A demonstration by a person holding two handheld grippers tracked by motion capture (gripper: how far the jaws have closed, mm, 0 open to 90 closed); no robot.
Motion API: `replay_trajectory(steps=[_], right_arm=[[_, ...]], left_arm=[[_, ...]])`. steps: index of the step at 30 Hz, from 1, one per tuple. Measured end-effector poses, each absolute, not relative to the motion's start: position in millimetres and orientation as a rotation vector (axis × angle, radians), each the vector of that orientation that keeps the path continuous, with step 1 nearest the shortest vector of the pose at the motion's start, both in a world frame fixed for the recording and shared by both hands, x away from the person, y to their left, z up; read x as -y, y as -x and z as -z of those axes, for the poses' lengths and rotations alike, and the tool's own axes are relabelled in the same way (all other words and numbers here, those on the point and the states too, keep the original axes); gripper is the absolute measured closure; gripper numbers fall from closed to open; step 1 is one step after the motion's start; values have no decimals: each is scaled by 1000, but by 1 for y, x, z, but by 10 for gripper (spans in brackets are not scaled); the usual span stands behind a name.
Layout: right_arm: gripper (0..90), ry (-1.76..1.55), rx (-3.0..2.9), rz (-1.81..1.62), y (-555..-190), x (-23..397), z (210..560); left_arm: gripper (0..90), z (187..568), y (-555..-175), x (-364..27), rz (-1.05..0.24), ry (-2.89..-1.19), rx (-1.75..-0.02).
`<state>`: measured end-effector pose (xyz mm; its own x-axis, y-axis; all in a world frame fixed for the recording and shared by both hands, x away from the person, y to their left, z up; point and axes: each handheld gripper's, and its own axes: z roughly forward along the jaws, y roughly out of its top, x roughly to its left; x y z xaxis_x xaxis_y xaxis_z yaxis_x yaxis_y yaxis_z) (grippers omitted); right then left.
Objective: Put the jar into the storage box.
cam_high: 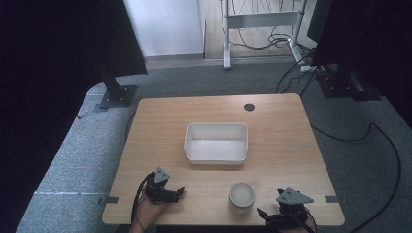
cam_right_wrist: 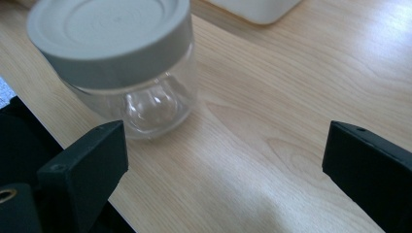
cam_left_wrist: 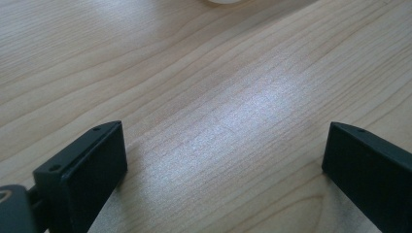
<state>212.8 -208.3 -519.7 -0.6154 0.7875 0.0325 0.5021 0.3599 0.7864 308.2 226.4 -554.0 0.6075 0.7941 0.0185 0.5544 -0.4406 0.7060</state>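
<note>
Jar [cam_high: 242,196] upright near front table [cam_high: 155,121] edge, grey lid [cam_right_wrist: 109,36] on.
Right gripper [cam_high: 265,215] just beside jar, jaws spread, gripping nothing; left gripper [cam_high: 180,192] well apart, spread over bare wood; white tub [cam_high: 216,142] mid-table.

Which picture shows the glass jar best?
The right gripper view: the glass jar is close, with its grey lid and clear body plain. The high view shows it small, from above, near the table's front edge.
</note>
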Motion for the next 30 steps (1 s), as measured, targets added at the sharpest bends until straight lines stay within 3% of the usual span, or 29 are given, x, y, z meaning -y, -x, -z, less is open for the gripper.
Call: replay_trajectory(steps=[30], right_arm=[[2,-1004,-2340,-1235,-222,173,510]], left_arm=[[21,554,-308,-226,-461,-2157,-1060]])
